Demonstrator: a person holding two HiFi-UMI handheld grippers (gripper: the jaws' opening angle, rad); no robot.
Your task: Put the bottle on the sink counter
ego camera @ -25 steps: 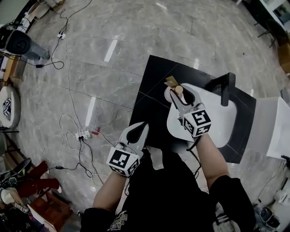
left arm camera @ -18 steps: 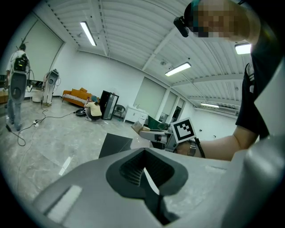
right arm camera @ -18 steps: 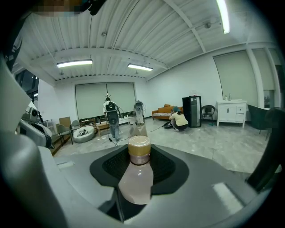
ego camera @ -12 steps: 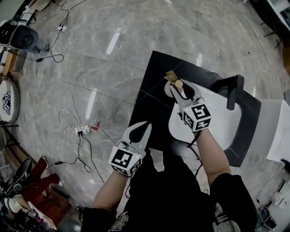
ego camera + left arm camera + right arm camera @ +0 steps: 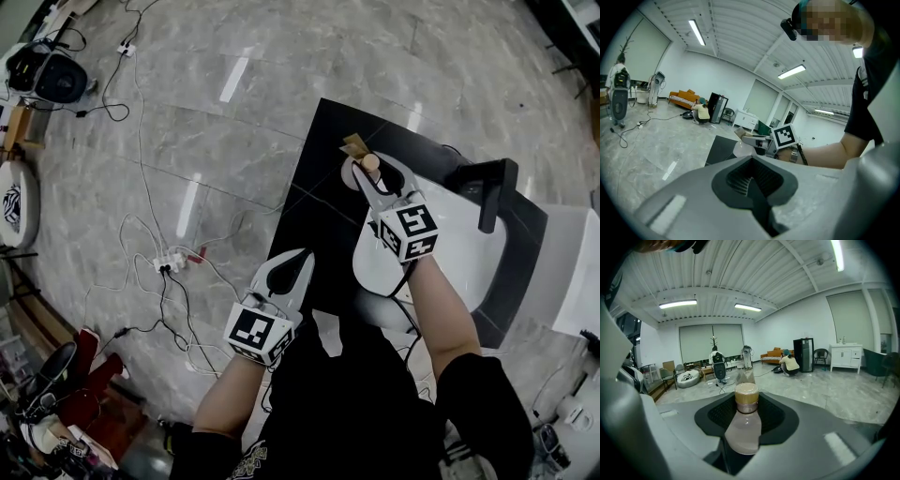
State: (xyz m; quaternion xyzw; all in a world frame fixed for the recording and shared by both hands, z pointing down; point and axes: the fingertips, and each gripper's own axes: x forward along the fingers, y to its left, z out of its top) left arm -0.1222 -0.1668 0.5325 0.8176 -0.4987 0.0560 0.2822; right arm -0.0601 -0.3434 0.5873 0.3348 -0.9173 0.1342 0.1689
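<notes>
A small clear bottle (image 5: 371, 162) with a tan cap is held upright between the jaws of my right gripper (image 5: 367, 174), which is shut on its body (image 5: 743, 427). It hangs over the far left rim of the white basin (image 5: 459, 267), set in the black sink counter (image 5: 309, 192). My left gripper (image 5: 293, 262) is shut with nothing in it (image 5: 752, 183), near the counter's front left edge. The left gripper view also shows the right gripper (image 5: 754, 140) across from it.
A black faucet (image 5: 494, 192) stands at the basin's far right. A small tan tag (image 5: 354, 145) lies on the counter just beyond the bottle. Cables and a power strip (image 5: 169, 272) run over the grey floor at the left. A white surface (image 5: 574, 272) adjoins the counter on the right.
The head view has shifted a little. My right gripper still holds the bottle over the basin's far left rim, nearly in the same place. The left gripper has not visibly moved.
</notes>
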